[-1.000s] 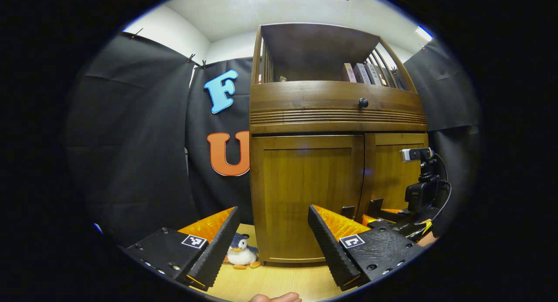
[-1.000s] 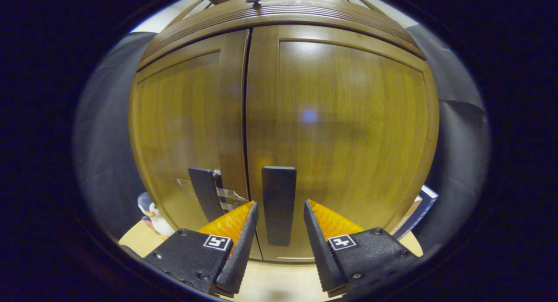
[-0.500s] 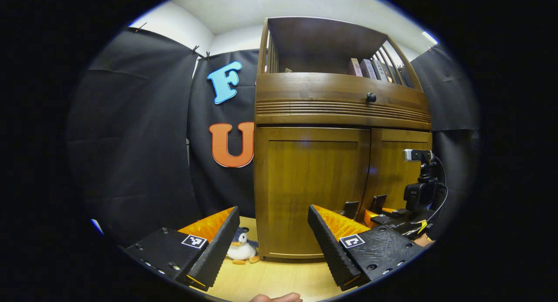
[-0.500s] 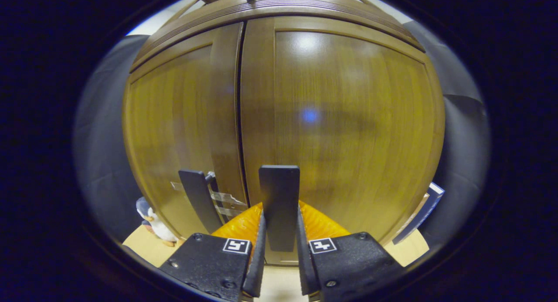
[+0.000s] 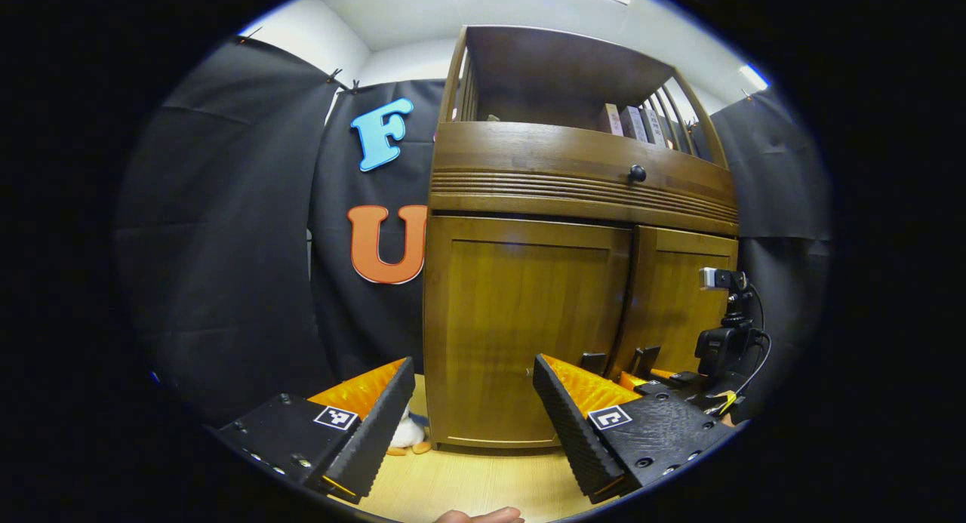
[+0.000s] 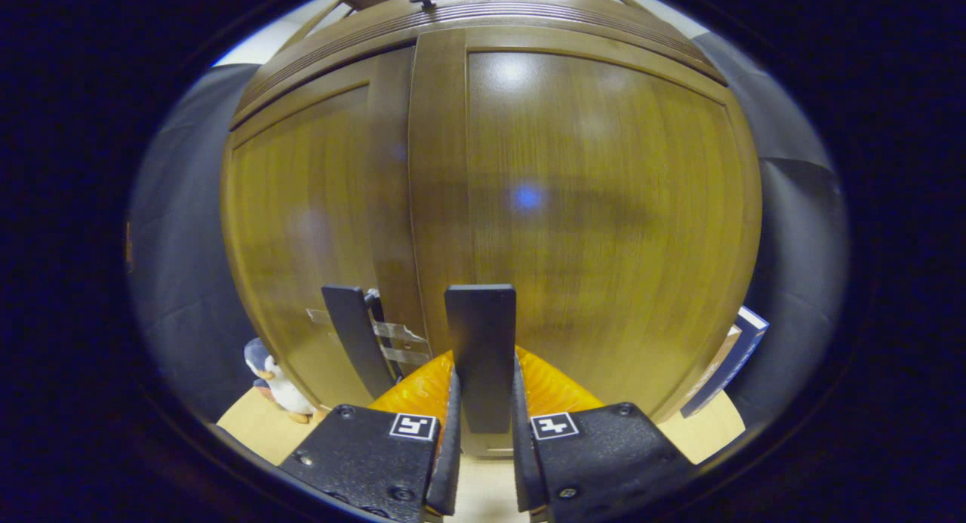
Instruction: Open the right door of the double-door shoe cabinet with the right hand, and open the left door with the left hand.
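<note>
The brown wooden shoe cabinet [image 5: 528, 319] has two doors side by side. In the right gripper view, my right gripper [image 6: 481, 391] is shut on the upright black handle [image 6: 481, 334] of the right door [image 6: 604, 221]. That door's inner edge looks slightly proud of the left door [image 6: 309, 229], whose black handle [image 6: 355, 342] is free. In the left gripper view, my left gripper [image 5: 474, 364] is open and holds nothing, a short way back from the left door [image 5: 521, 319]. Both handles [image 5: 592, 361] and the right gripper [image 5: 664, 383] show low at the right.
A drawer with a round black knob [image 5: 637, 173] sits above the doors, under an open shelf with books [image 5: 634, 123]. A penguin plush [image 6: 275, 379] lies on the wooden floor [image 5: 468, 481] by the cabinet's left corner. A book [image 6: 728, 364] leans at its right side.
The right gripper closed on the right door's handle and stays shut on it; the dark seam between the doors is now covered. The left gripper stayed open and swung slightly.
</note>
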A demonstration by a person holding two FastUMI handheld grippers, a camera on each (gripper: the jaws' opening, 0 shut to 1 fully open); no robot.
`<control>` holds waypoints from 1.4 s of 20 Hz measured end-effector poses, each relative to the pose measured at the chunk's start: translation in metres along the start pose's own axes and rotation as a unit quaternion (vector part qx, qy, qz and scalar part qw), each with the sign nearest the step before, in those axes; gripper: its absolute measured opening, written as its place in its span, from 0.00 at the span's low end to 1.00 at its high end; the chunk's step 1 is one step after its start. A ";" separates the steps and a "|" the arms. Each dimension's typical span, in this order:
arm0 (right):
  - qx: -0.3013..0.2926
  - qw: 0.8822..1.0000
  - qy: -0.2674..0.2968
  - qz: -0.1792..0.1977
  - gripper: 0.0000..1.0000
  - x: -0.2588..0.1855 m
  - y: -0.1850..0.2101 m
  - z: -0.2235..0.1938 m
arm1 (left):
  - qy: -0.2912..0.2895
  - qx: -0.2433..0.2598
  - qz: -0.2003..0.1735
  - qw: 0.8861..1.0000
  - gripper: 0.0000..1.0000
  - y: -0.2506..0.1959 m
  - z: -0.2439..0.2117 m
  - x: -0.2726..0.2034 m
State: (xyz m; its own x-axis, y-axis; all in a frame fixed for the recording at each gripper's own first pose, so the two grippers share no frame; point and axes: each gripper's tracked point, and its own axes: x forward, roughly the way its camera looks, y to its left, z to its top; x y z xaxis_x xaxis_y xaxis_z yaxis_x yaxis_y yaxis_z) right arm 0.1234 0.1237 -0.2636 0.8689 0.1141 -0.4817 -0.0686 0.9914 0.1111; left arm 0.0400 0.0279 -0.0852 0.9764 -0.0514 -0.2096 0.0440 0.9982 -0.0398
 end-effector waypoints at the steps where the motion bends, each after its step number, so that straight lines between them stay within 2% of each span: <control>1: -0.002 1.000 -0.001 0.002 0.32 -0.004 -0.001 -0.001 | 0.000 0.005 -0.004 1.000 0.95 -0.002 -0.001 0.002; 6: -0.006 1.000 0.000 0.022 0.31 -0.031 -0.005 -0.009 | 0.000 0.012 -0.024 1.000 0.95 -0.025 0.000 0.003; 13: -0.004 0.999 0.000 0.040 0.31 -0.071 -0.018 -0.020 | 0.001 0.023 -0.031 0.999 0.95 -0.039 -0.004 -0.001; 21: 0.001 0.999 0.000 0.044 0.30 -0.114 -0.040 -0.030 | 0.003 0.034 -0.040 0.999 0.95 -0.062 -0.008 -0.008; 28: 0.005 1.000 -0.001 0.031 0.29 -0.147 -0.067 -0.037 | 0.008 0.037 -0.055 0.998 0.95 -0.092 -0.011 -0.010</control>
State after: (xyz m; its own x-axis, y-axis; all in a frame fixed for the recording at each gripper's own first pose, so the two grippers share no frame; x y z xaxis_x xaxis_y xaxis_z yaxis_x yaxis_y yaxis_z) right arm -0.0177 0.0429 -0.2328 0.8638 0.1754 -0.4723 -0.1173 0.9817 0.1501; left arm 0.0242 -0.0639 -0.0905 0.9616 -0.1605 -0.2227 0.1667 0.9860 0.0092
